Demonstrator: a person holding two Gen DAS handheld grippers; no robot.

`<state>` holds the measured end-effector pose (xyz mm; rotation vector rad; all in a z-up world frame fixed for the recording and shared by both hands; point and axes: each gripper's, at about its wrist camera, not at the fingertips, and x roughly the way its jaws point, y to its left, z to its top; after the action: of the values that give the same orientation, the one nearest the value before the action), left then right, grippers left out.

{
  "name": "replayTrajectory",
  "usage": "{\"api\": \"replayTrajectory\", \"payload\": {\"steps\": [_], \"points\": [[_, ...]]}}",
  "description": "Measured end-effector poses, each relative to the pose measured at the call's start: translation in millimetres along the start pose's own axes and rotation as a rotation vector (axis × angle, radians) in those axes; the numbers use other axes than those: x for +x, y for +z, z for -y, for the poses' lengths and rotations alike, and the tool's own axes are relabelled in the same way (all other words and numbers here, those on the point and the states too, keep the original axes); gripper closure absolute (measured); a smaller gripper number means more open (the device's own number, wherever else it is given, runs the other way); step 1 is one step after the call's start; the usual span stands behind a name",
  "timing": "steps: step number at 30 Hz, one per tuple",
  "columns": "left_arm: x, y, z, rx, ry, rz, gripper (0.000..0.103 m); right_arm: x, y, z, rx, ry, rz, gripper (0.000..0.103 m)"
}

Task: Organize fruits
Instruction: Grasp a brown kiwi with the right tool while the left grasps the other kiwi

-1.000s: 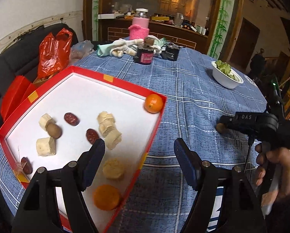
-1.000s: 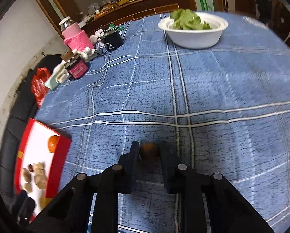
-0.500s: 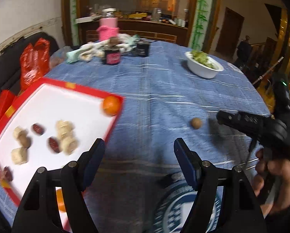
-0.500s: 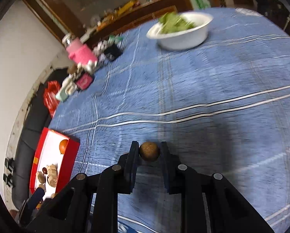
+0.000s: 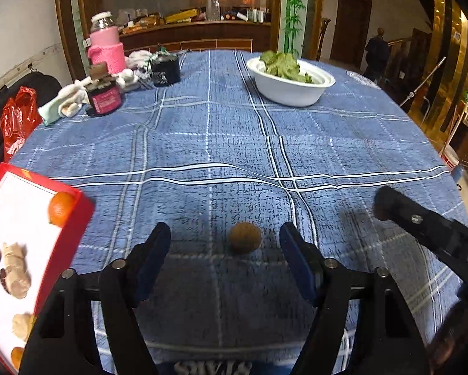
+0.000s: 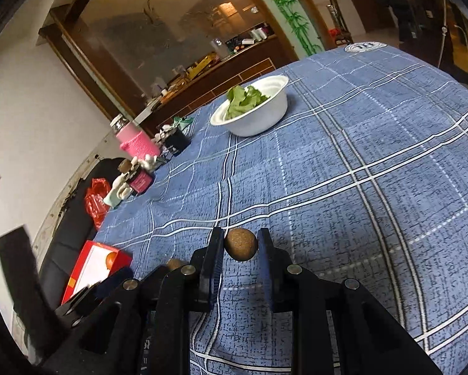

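A small brown round fruit (image 5: 245, 237) lies on the blue checked tablecloth, between the open fingers of my left gripper (image 5: 224, 243). My right gripper (image 6: 241, 243) is shut on a second brown round fruit (image 6: 241, 245) and holds it above the cloth. In the left wrist view the right gripper (image 5: 381, 206) shows at the right edge. The red-rimmed white tray (image 5: 77, 215) at the left holds an orange (image 5: 60, 207), red dates and pale fruit pieces. The fruit on the cloth (image 6: 174, 264) also shows in the right wrist view, near the tray (image 6: 121, 257).
A white bowl of green leaves (image 5: 292, 90) stands at the far right of the table. A pink-sleeved bottle (image 5: 106, 45), a dark jar (image 5: 104, 97), a black cup (image 5: 165, 68) and cloths sit at the far left. A red plastic bag (image 5: 16, 122) lies off the table's left edge.
My left gripper swung right from over the tray to straddle the fruit on the cloth. My right gripper lifted its fruit off the cloth and tilted.
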<state>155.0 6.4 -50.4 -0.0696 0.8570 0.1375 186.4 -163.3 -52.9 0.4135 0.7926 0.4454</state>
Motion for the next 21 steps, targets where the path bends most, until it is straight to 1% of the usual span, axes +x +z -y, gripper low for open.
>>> {"api": "replayTrajectory", "payload": {"steps": [2, 3, 4, 11, 15, 16, 21], "points": [[11.9, -2.4, 3.8, 0.011, 0.007, -0.048, 0.075, -2.6, -1.4, -1.9, -0.012, -0.003, 0.014, 0.081], [13.2, -4.0, 6.6, 0.021, 0.017, -0.039, 0.077, -3.4, -1.4, -2.8, -0.018, -0.003, 0.019, 0.081], [12.9, -6.2, 9.6, 0.039, 0.041, -0.031, 0.083, -3.9, -1.5, -3.8, -0.023, -0.002, 0.021, 0.081], [15.7, -10.1, 11.9, 0.048, 0.059, -0.027, 0.083, -4.8, -3.1, -5.7, -0.036, 0.000, 0.023, 0.081], [18.0, -11.9, 10.2, 0.040, 0.054, -0.026, 0.083, -4.2, -4.5, -8.0, -0.053, -0.013, 0.025, 0.081], [10.6, -8.3, 10.5, 0.038, 0.052, -0.025, 0.083, -3.7, -4.7, -9.3, -0.062, -0.018, 0.026, 0.081], [8.8, -10.6, 6.7, 0.018, 0.046, -0.026, 0.084, -0.2, -7.1, -14.3, -0.102, -0.045, 0.022, 0.081]]}}
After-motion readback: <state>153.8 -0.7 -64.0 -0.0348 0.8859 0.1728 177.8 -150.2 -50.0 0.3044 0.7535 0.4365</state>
